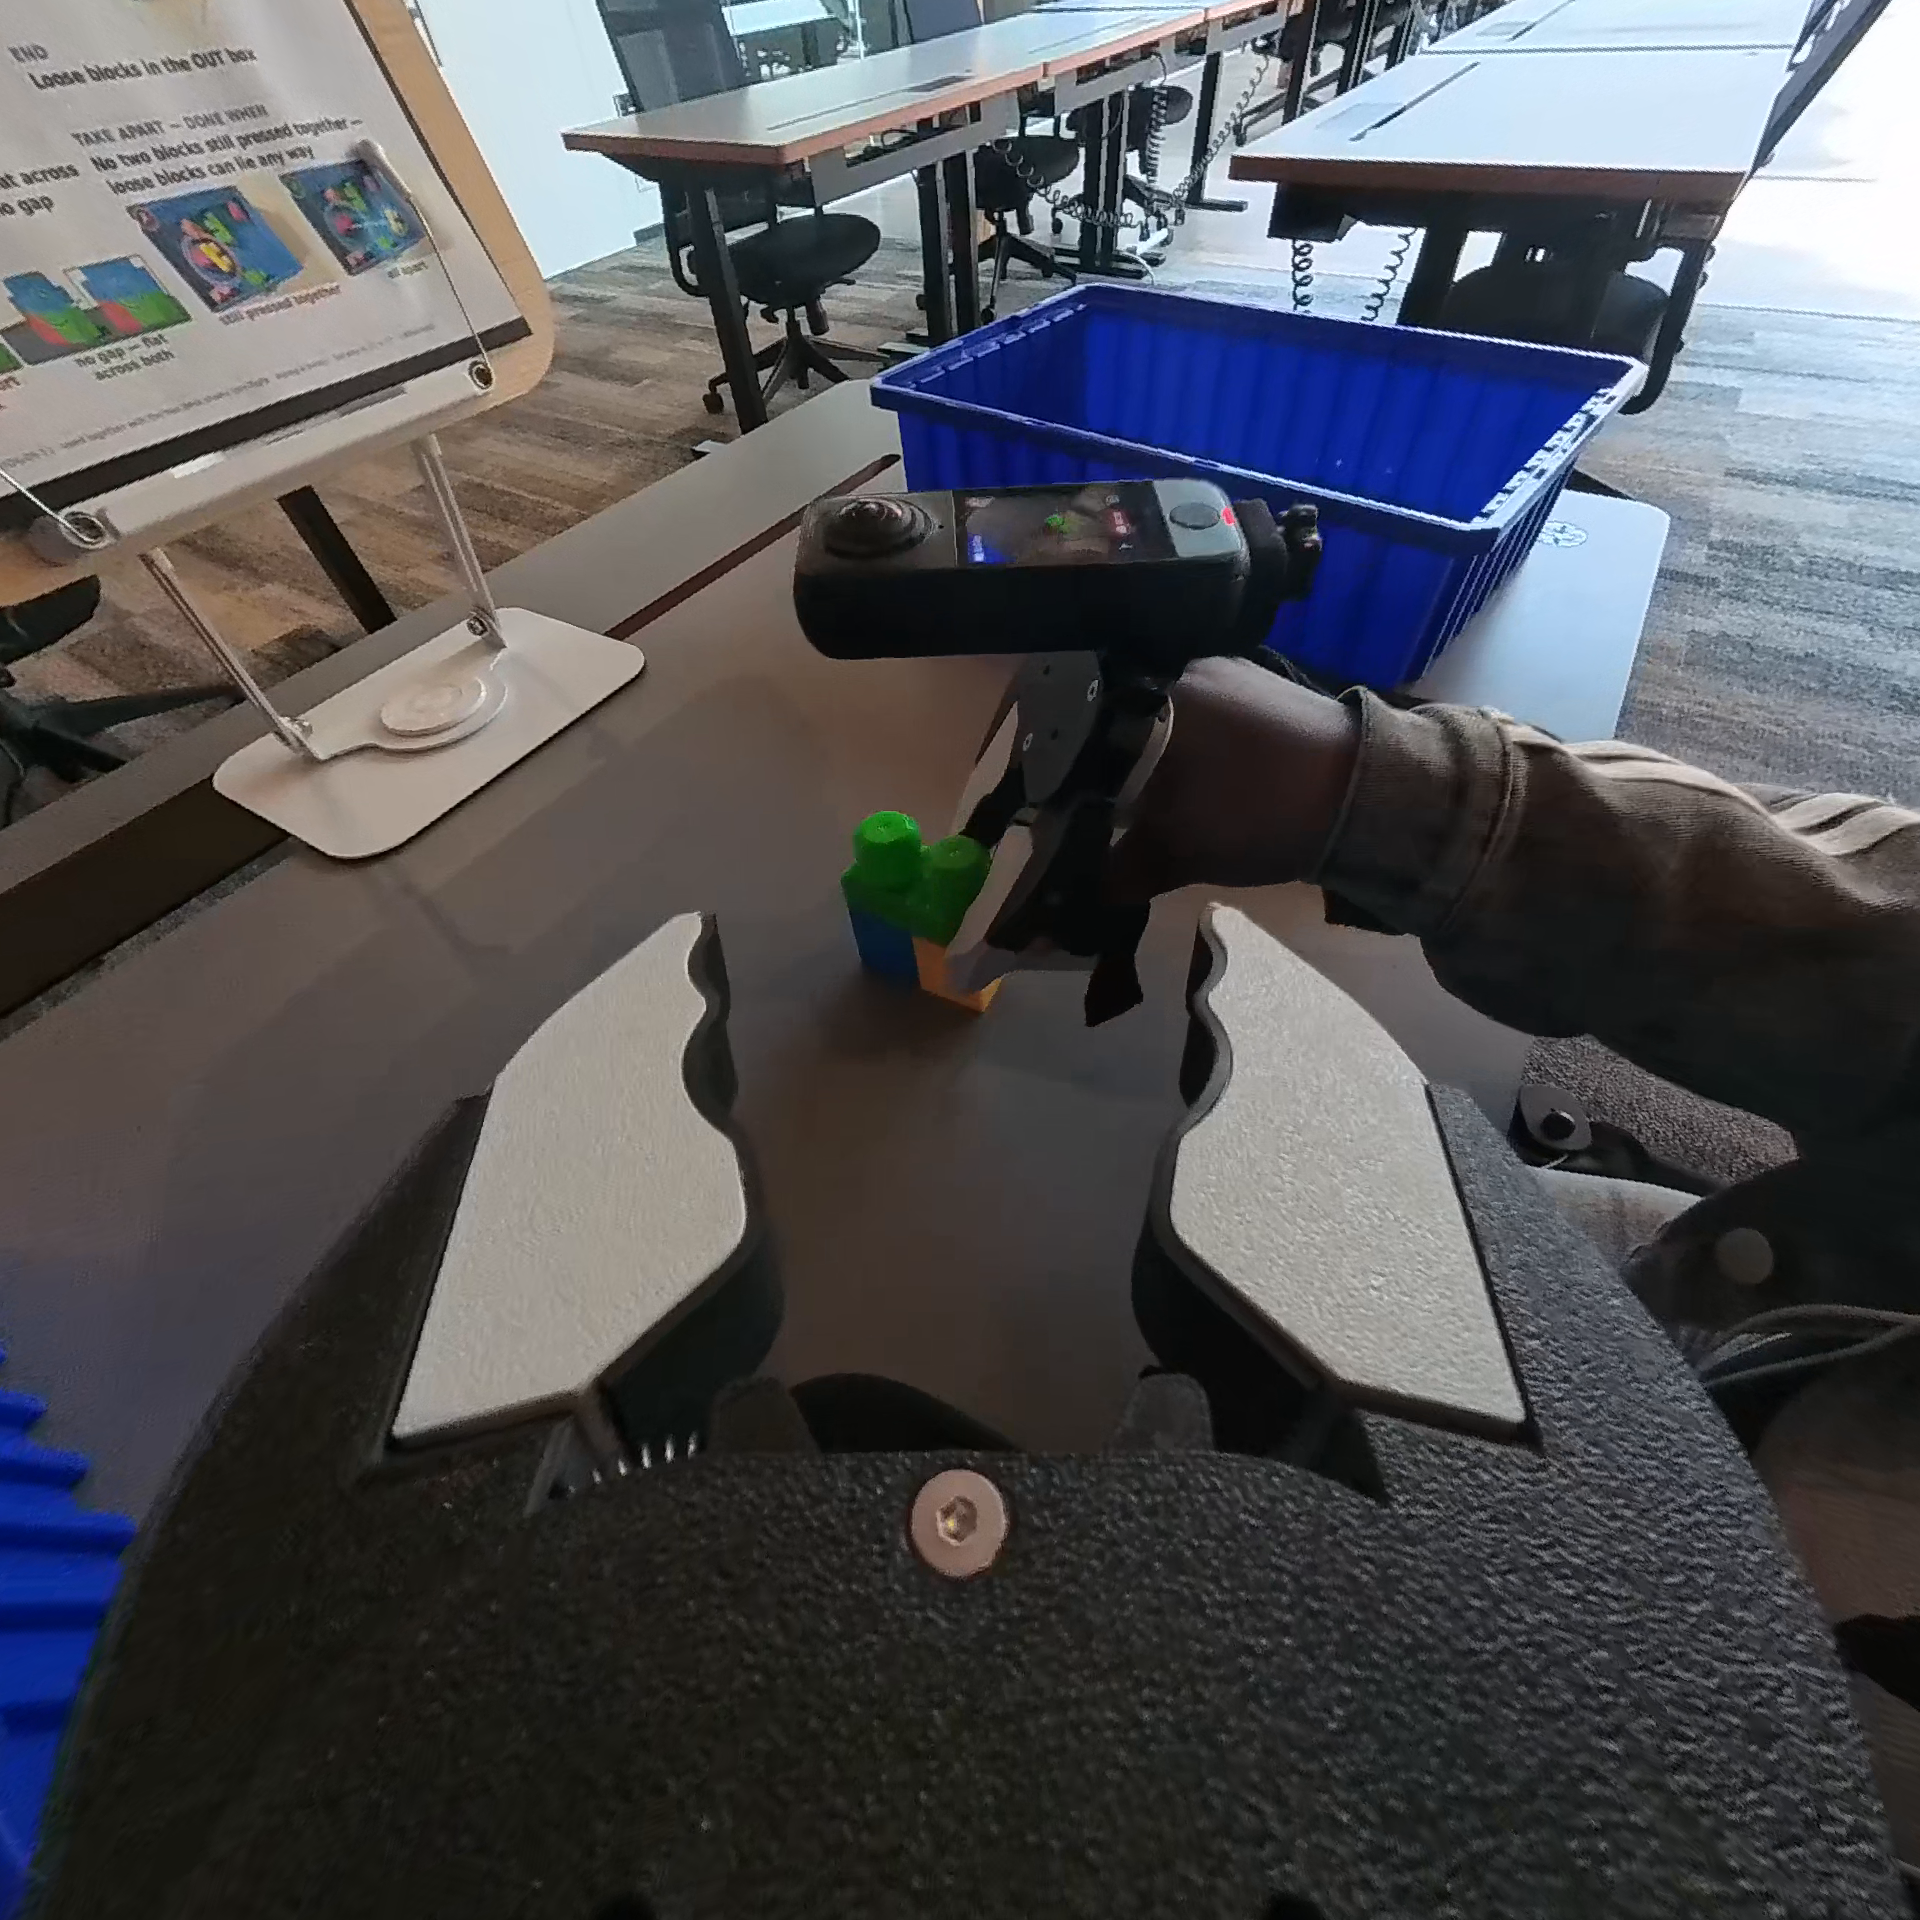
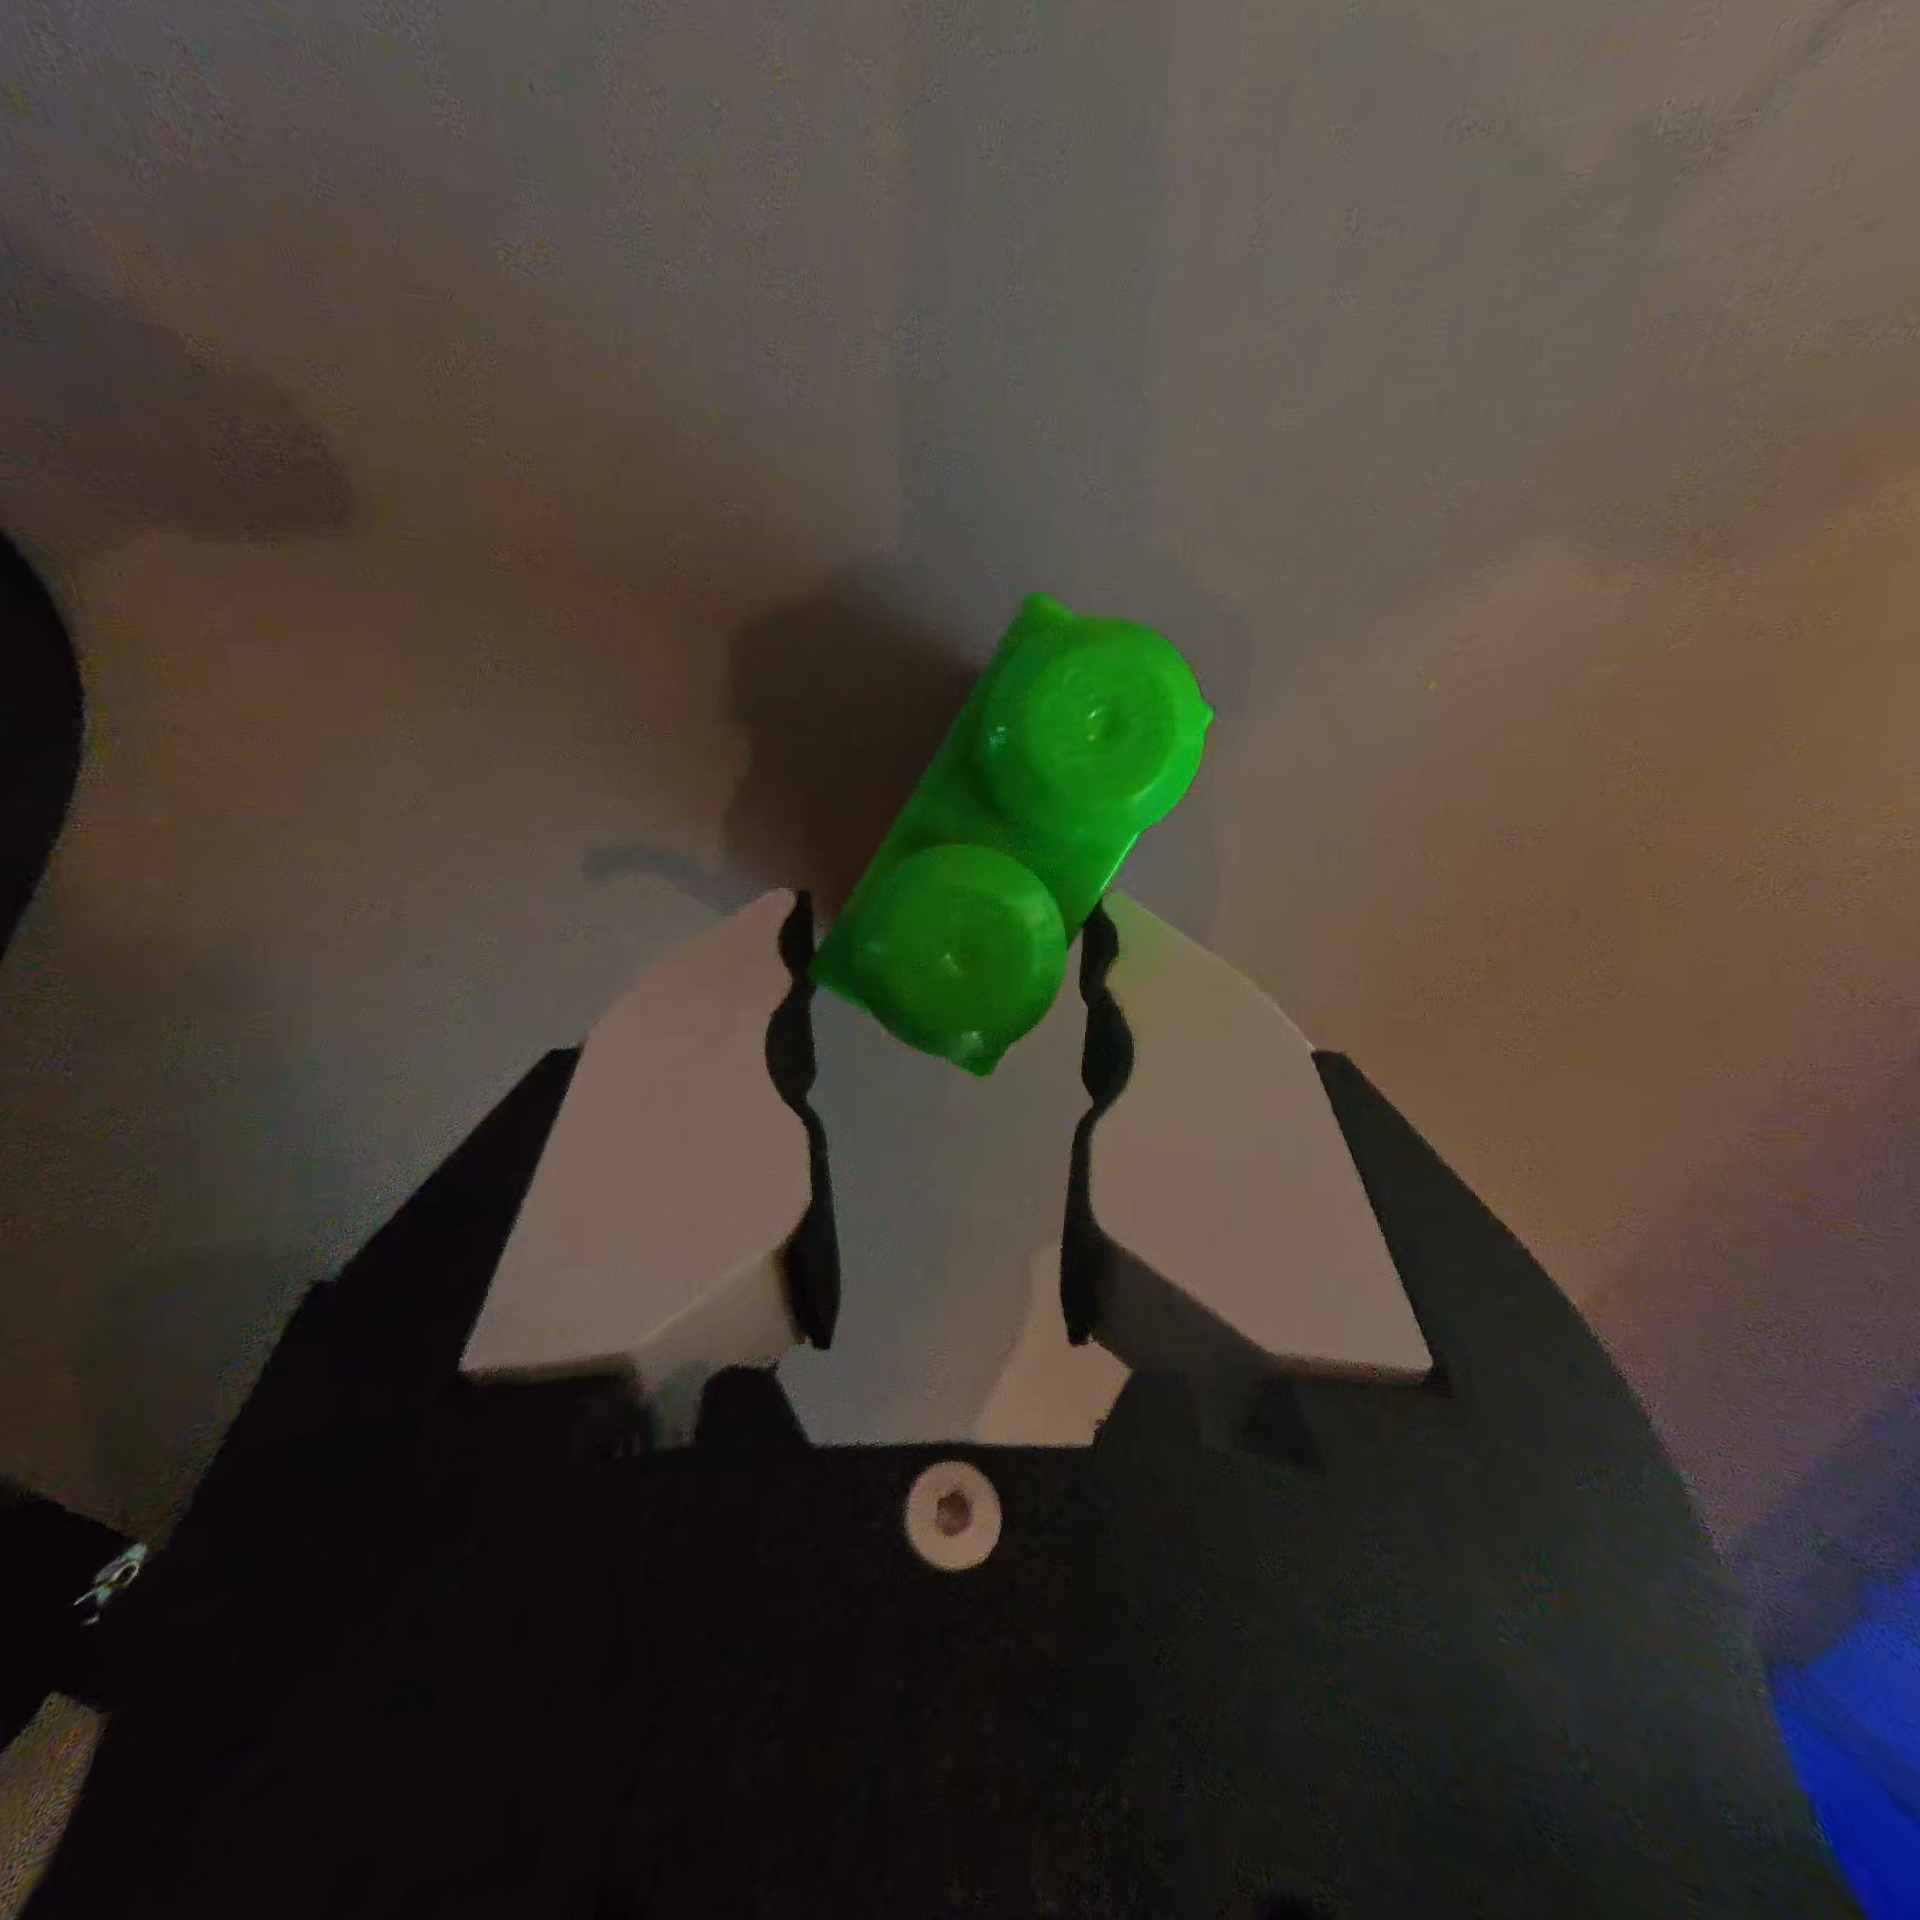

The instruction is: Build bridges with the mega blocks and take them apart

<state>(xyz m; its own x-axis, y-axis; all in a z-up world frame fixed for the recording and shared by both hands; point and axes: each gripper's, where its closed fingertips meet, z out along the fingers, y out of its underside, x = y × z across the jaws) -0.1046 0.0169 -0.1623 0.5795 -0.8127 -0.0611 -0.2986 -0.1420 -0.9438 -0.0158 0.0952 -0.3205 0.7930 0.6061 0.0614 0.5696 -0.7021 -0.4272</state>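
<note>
Green block sits skewed between your right claw tips, apparently pinched; lifting may drag the blue and orange blocks along. Left claw spread, empty.

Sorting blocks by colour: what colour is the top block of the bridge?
Green, clearest in the right wrist view.

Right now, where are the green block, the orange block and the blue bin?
green block [image 2: 1086, 727]: right wrist view, top of its far stud.
orange block [image 1: 961, 987]: left wrist view, lower front face below the green block.
blue bin [image 1: 1382, 613]: left wrist view, ribbed front wall.
</note>
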